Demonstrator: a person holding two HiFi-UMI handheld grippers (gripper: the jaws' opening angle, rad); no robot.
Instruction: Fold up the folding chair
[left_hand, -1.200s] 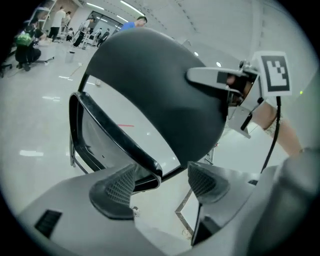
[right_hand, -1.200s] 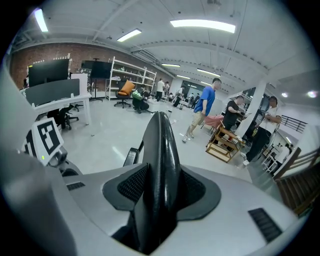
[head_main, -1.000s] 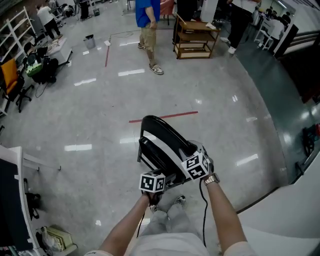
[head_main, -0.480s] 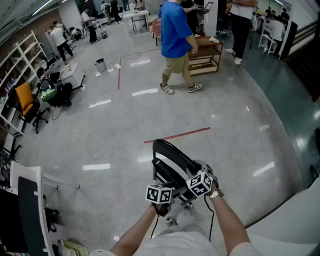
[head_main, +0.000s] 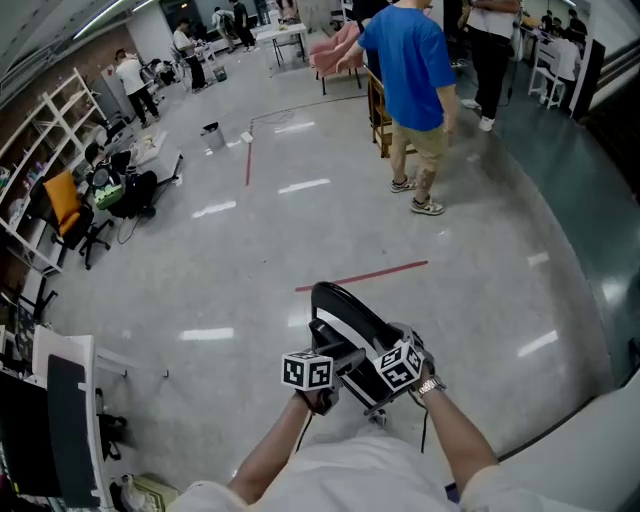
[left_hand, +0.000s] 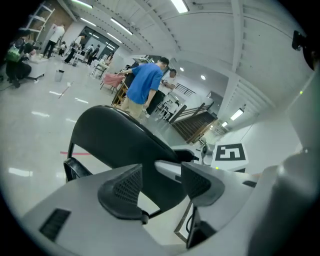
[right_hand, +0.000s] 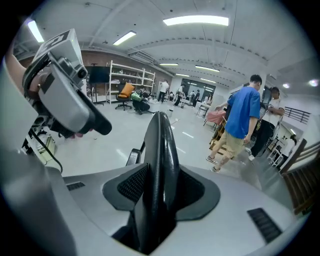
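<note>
The black folding chair (head_main: 345, 318) stands on the grey floor just in front of me. My right gripper (head_main: 380, 348) is shut on the edge of its glossy backrest (right_hand: 161, 150), which runs up between the two pads. My left gripper (head_main: 338, 364) hangs to the left of the chair near the seat, and shows in the right gripper view as the left gripper (right_hand: 65, 95) at the upper left. Its jaws have just been closing. In the left gripper view nothing is between the pads (left_hand: 122, 187). The chair's backrest (left_hand: 120, 145) lies beyond them.
A person in a blue shirt (head_main: 415, 90) walks across the floor ahead. A strip of red tape (head_main: 362, 275) lies beyond the chair. A white desk (head_main: 62, 400) stands at lower left, an orange office chair (head_main: 62, 200) and shelves at far left, a white surface (head_main: 590, 440) at lower right.
My left gripper has risen from below the seat to beside the chair, and its jaws stand narrower. The person in blue has walked from the back middle to the right.
</note>
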